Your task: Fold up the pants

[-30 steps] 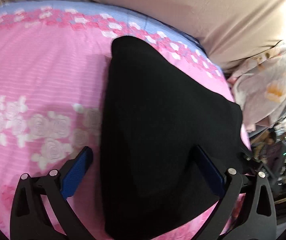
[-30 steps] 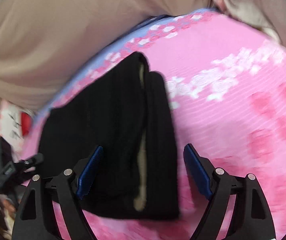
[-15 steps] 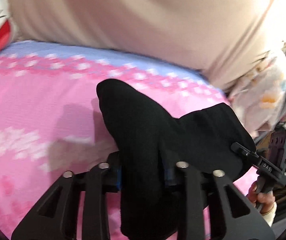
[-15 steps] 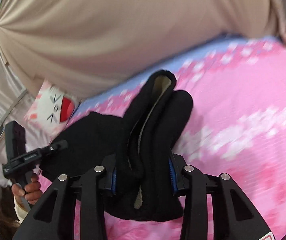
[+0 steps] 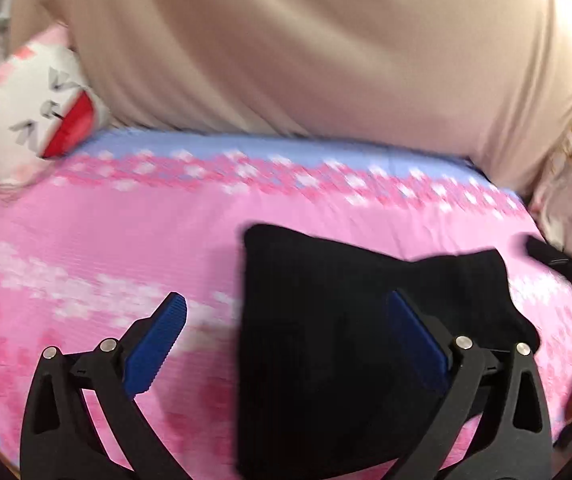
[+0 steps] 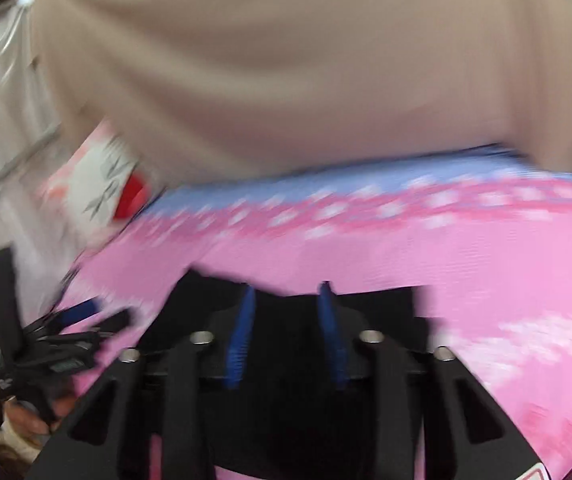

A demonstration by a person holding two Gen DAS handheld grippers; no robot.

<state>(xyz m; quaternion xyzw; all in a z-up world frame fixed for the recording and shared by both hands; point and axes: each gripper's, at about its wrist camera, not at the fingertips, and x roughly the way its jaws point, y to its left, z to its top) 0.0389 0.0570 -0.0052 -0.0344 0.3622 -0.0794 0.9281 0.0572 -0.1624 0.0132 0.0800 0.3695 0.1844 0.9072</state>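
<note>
The pants point(image 5: 350, 336), black and already doubled into a compact bundle, lie on the near right part of the pink bedspread point(image 5: 105, 248), with a plush pillow point(image 5: 33, 112) at the far left and a beige cover point(image 5: 286, 60) rising behind. The left gripper point(image 5: 286, 340) stands wide, its jaws opening; its left pad is over bare bedspread and its right pad over the cloth, neither pressing on it. The right gripper point(image 6: 286, 332) has its jaws closing with black cloth between the blue pads; the right wrist view is blurred, but the pads appear to bear on a bunched fold. In that view the left gripper shows at the left edge, clear of the bundle. Judgement: the step in hand is a late fold, the left side released and the right side carrying it. The next move calls for laying the gripped fold flat on the bundle, edges matched, then releasing without dragging the layers.
</note>
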